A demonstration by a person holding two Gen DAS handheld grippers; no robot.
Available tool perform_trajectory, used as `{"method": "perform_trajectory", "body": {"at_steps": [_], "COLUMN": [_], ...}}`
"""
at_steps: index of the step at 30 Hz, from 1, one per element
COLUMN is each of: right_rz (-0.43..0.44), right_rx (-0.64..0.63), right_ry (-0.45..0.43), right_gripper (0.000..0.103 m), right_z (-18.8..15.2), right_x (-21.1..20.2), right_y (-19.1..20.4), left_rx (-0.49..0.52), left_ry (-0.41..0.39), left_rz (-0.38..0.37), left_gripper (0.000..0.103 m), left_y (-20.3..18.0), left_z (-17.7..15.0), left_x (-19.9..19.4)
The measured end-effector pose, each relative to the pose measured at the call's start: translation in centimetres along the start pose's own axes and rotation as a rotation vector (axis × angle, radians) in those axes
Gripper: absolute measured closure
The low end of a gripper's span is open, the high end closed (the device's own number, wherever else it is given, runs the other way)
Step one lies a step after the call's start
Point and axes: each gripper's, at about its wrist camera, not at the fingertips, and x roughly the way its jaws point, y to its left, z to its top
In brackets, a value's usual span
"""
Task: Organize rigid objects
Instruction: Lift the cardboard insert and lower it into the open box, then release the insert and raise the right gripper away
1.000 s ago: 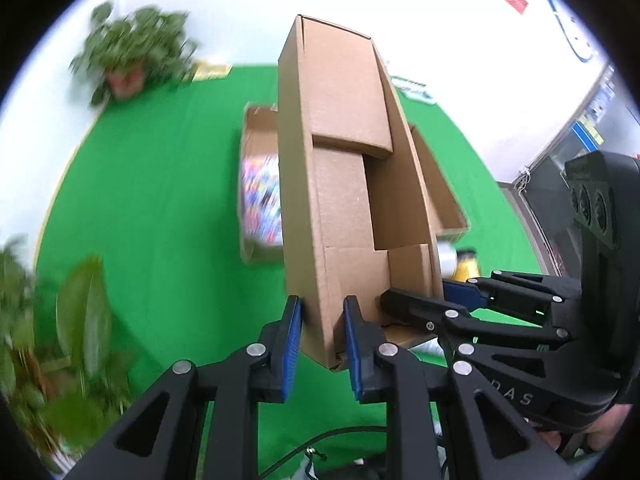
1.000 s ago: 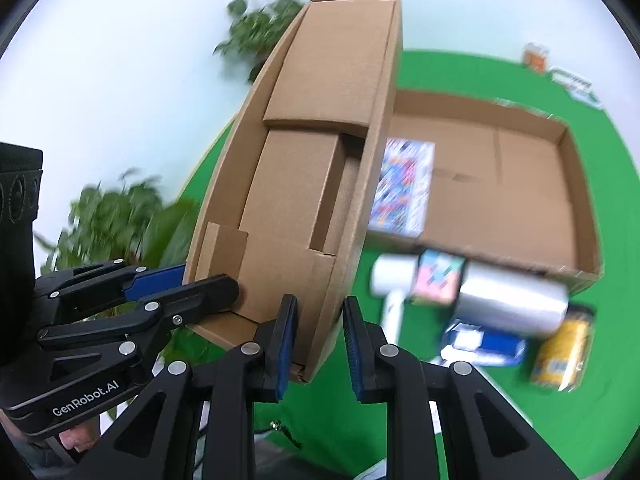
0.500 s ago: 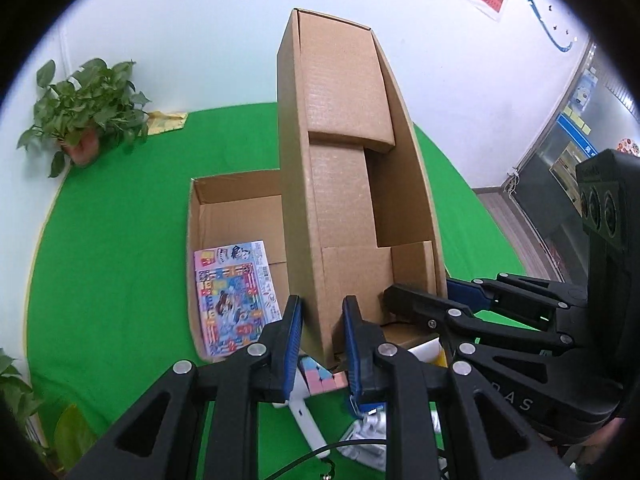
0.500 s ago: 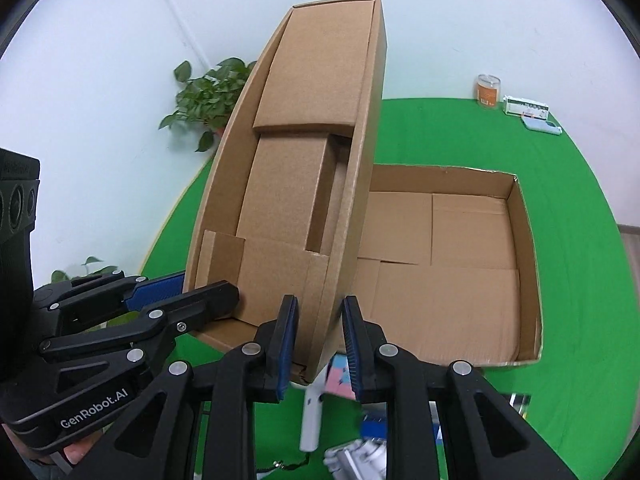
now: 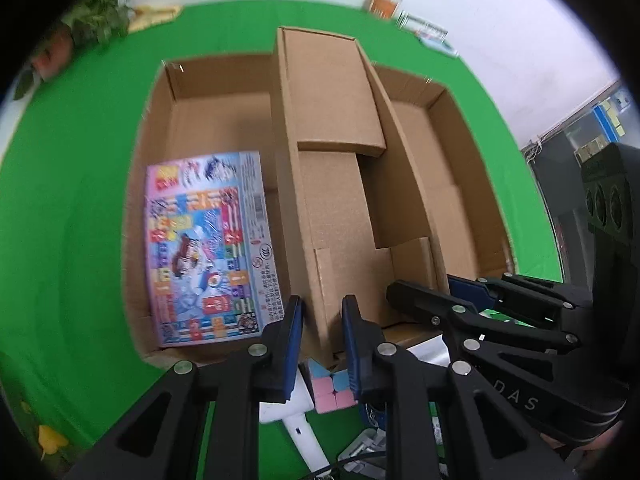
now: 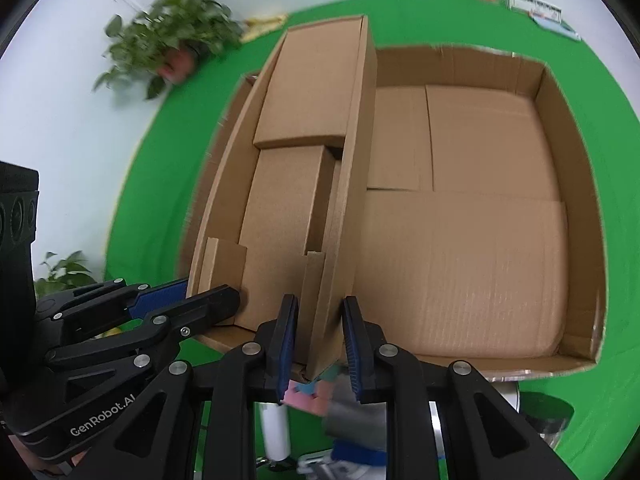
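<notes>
Two handheld grippers carry a narrow open cardboard box (image 5: 332, 184) above a large shallow cardboard tray (image 6: 480, 240) on a green cloth (image 5: 72, 200). The left gripper (image 5: 322, 334) pinches the box's left wall in narrow jaws, and the right gripper (image 6: 320, 334) clamps the right wall the same way, each at the box's near end, at six o'clock in its view. A colourful printed flat box (image 5: 208, 244) lies in the tray at nine o'clock of the carried box. A pastel puzzle cube (image 5: 332, 388) and a white handled object (image 5: 296, 424) lie on the cloth below the jaws. A potted plant (image 6: 176, 40) stands at eleven o'clock.
</notes>
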Motion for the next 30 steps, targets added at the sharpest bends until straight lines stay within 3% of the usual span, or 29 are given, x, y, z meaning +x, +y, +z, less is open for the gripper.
{"method": "perform_trajectory", "body": {"at_steps": [4,7,9,12,16,17,19,25,26,28,29,30], "right_rz": [-0.009,0.016,0.027,0.035,0.011,0.003,-0.01,-0.061,-0.113,-0.22,-0.233,-0.24], "right_rx": [0.024,0.034,0.06,0.095,0.12,0.103,0.045,-0.044,-0.067,-0.141,-0.155,-0.16], "right_ry": [0.026,0.098,0.138,0.117,0.098,0.102,0.125,0.138,0.13,0.033,-0.032,-0.105], "right_gripper": [0.083,0.081,0.076,0.067,0.065,0.066,0.083,0.083,0.079,0.057,0.032,0.015], "right_z": [0.6,0.4,-0.2,-0.7,0.2,0.3,1.0,0.1,-0.2,-0.5,-0.7,-0.9], "right_x": [3.2,6.2,7.5,7.4,7.8,7.9,9.2,9.6,9.0,6.5,4.8,2.5], "right_y": [-1.5,-2.3,-3.0,-4.1,-5.1,-4.8,-4.1,-1.7,-1.1,0.4,1.1,1.8], "left_rx": [-0.014,-0.021,-0.021,-0.036,-0.008,-0.018,-0.053,-0.018,-0.015,-0.027,-0.044,-0.054], "left_ry": [0.043,0.111,0.141,0.141,0.154,0.155,0.168,0.127,0.05,-0.078,-0.165,-0.222], "left_rz": [0.004,0.044,0.027,0.009,-0.015,-0.028,-0.058,-0.037,-0.009,0.045,0.075,0.088], "left_gripper": [0.084,0.085,0.085,0.085,0.085,0.085,0.086,0.086,0.086,0.086,0.084,0.079], "left_y": [0.4,0.9,1.1,1.7,1.6,1.7,2.1,1.7,1.7,1.9,2.0,2.0], "left_z": [0.4,-0.1,-0.8,-1.7,-2.4,-2.6,-2.8,-4.3,-4.5,-5.1,-5.5,-5.7], "left_x": [2.8,5.2,5.9,5.8,5.9,6.0,6.2,4.0,2.2,-1.0,-3.5,-5.3]}}
